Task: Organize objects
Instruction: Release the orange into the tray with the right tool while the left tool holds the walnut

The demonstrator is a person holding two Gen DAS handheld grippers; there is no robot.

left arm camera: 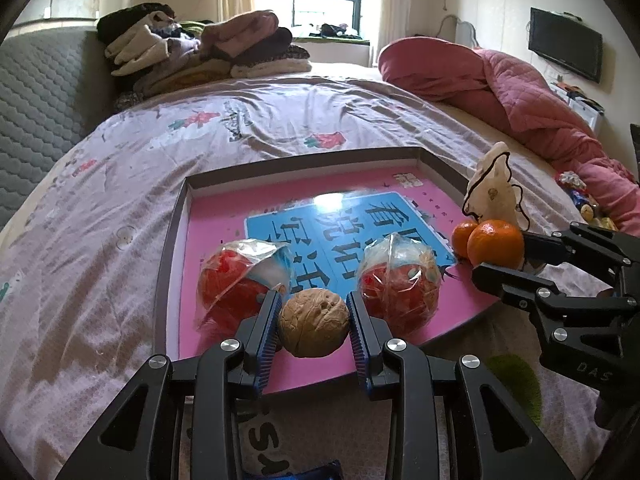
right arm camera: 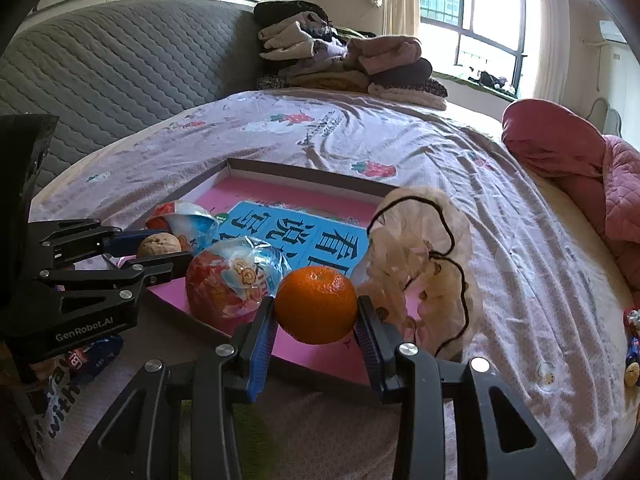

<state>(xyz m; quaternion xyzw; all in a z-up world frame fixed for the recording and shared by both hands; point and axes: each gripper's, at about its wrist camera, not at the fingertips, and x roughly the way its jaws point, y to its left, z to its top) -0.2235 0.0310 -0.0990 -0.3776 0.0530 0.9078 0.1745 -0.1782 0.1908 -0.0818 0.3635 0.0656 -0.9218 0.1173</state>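
A shallow box lid with a pink floor [left arm camera: 208,224] [right arm camera: 248,192] lies on the bed. My left gripper [left arm camera: 313,316] [right arm camera: 160,250] is shut on a brown walnut [left arm camera: 313,323] [right arm camera: 159,245] just above the lid's near edge. Two red eggs in clear wrap [left arm camera: 236,280] [left arm camera: 400,280] lie in the lid either side of it. My right gripper [right arm camera: 316,316] [left arm camera: 498,258] is shut on an orange tangerine [right arm camera: 316,304] [left arm camera: 496,245] over the lid's right part. A second tangerine [left arm camera: 462,236] lies behind it. A crumpled cream plastic bag [right arm camera: 420,248] [left arm camera: 494,188] stands beside.
Folded clothes [left arm camera: 200,48] are piled at the bed's far end. A pink quilt [left arm camera: 500,88] lies on the right. Wrapped sweets [right arm camera: 632,344] lie on the sheet at the right edge. A blue snack packet [right arm camera: 96,356] lies under my left gripper.
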